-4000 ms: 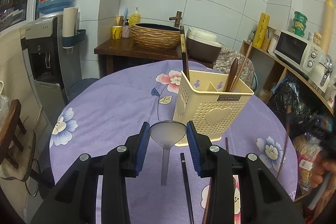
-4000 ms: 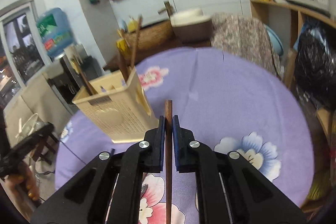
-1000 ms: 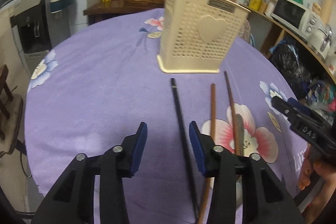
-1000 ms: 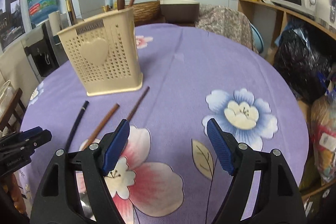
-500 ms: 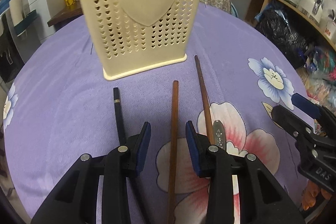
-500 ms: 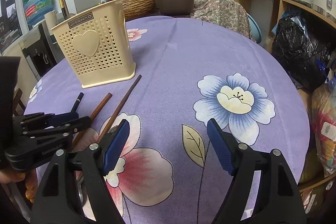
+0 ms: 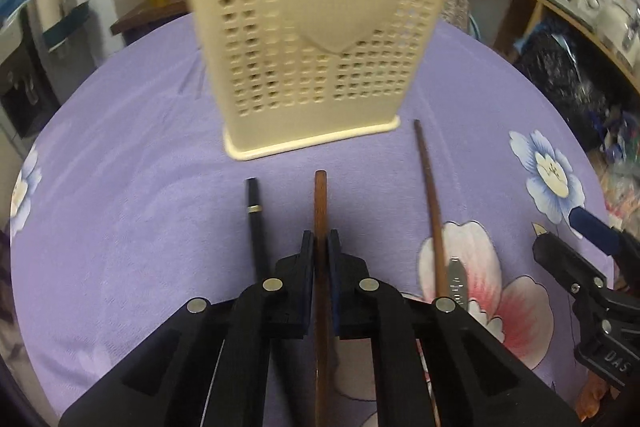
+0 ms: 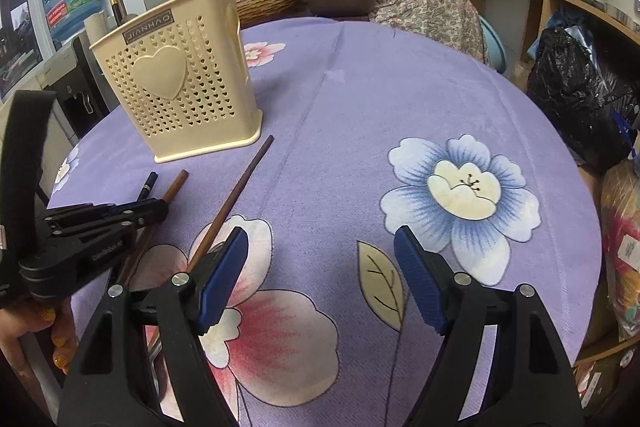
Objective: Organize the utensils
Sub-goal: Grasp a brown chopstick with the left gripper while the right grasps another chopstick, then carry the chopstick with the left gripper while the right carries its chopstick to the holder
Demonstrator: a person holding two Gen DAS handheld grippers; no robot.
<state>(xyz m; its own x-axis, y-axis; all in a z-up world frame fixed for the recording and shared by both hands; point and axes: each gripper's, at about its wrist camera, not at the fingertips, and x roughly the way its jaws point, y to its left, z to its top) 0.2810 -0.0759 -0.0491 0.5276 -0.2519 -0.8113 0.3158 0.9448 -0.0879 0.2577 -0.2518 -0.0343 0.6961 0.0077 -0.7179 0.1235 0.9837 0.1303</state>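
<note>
While clamping brown chopstick [image 7: 320,211] — left gripper [image 7: 321,247]

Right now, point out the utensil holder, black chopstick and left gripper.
utensil holder [image 8: 176,83], right wrist view, heart-embossed front wall.
black chopstick [image 7: 253,205], left wrist view, near gold band.
left gripper [image 7: 320,247], left wrist view, between fingertips.

Utensil holder [image 7: 316,39]: motion-blurred, top rim cut by frame edge, label unreadable | brown chopstick [image 7: 320,203]: middle hidden between left tongs [image 7: 321,247] pads | black chopstick [image 7: 256,223]: near end hidden behind tongs | metal utensil [image 7: 456,283]: mostly hidden, type indeterminate
</note>
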